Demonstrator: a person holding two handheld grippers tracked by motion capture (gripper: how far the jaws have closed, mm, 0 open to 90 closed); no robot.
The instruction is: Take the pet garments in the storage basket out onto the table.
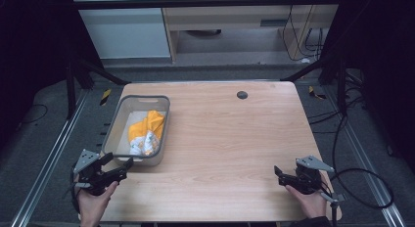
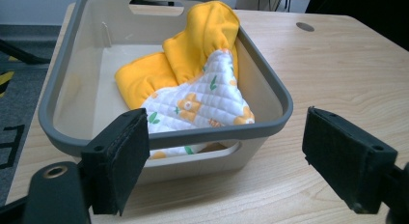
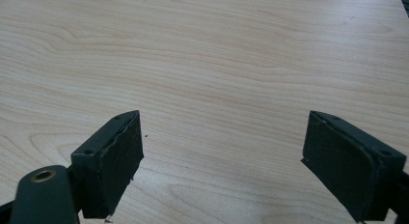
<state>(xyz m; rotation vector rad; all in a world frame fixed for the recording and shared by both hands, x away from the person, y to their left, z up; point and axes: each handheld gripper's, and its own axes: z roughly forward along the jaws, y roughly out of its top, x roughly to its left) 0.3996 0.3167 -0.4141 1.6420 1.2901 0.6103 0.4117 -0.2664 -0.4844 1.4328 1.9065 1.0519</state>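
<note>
A grey plastic bin (image 1: 117, 120) (image 2: 270, 96) stands on the left side of the wooden table (image 1: 230, 139). Inside it lies a crumpled yellow cloth with a white quilted flower-print lining (image 1: 146, 133) (image 2: 202, 84). My left gripper (image 1: 119, 164) (image 2: 224, 161) is open, held just in front of the bin's near wall with nothing between its jaws. At the table's near right my right gripper (image 1: 277, 172) (image 3: 222, 166) is open over bare wood (image 3: 217, 64).
A small dark round cap (image 1: 242, 95) (image 2: 305, 26) sits in the tabletop near the far edge. Black cables (image 1: 362, 183) lie on the floor to the right. Metal frame rails (image 1: 49, 158) run along the floor at the left.
</note>
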